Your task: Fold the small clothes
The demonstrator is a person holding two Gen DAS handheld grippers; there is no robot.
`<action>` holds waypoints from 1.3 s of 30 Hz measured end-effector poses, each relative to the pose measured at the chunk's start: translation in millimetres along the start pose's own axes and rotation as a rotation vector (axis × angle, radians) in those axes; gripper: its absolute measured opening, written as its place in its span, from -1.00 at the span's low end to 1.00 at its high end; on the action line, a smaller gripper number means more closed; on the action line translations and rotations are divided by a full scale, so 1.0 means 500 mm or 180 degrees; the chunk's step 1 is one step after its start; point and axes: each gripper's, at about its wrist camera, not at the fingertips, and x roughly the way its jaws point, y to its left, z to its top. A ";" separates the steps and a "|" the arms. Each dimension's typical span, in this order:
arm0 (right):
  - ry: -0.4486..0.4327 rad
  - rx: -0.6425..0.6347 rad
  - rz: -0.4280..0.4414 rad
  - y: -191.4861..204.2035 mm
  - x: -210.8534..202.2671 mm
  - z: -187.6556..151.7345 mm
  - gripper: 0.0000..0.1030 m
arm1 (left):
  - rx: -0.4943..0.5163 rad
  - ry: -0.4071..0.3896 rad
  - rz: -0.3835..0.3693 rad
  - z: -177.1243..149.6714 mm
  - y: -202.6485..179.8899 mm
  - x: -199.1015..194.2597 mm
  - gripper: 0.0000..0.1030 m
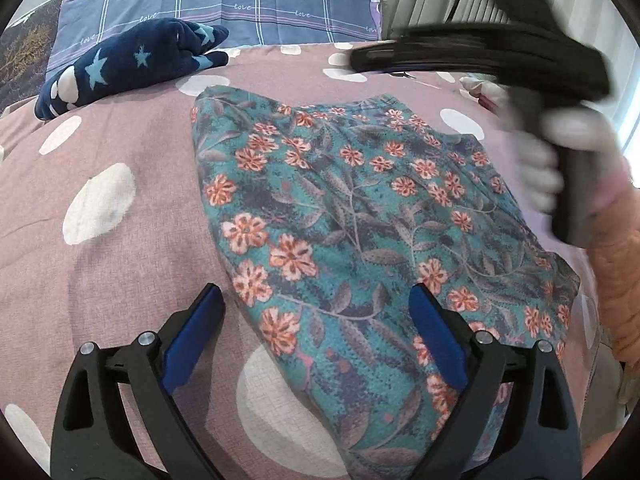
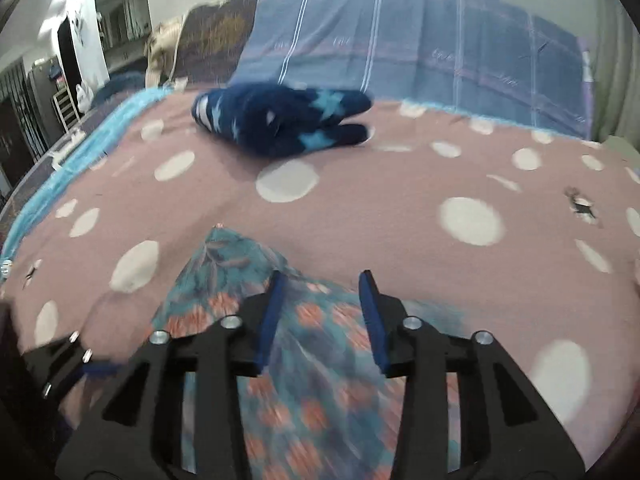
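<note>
**Two open grippers, one floral garment between them**

Both of our grippers have their jaws spread, and neither holds any cloth. In the left wrist view, our left gripper [image 1: 316, 312] hovers low over the near end of the floral garment [image 1: 360, 208]: its right finger sits above the printed cloth, while its left finger hangs over the bare bedspread [image 1: 100, 272] just beside the garment's left edge. So that edge runs up between the fingers.

From there the garment stretches forward and away from us, its long axis running from the narrow end under the left gripper to the wider hem at the far side. It lies flat and looks already doubled over once, though we cannot tell how many layers there are.

Our right gripper [image 2: 322, 288], seen from its own camera, sits above the same garment [image 2: 320, 380] near its far corner, fingers pointing out across the bedspread. The picture is blurred, so we judge it to be in motion.

The left gripper is nearer the near end, so we judge it best placed to pinch that end and carry it along the long axis toward the far hem.

Well apart, at the head of the bed, a dark blue star-printed piece [image 1: 132, 64] lies bunched by the pillow [image 1: 240, 0].
</note>
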 end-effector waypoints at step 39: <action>-0.0082 0.0908 0.0968 -0.102 -0.135 -0.155 -0.64 | -0.0296 -0.0421 -0.0420 0.183 0.018 -0.024 -0.78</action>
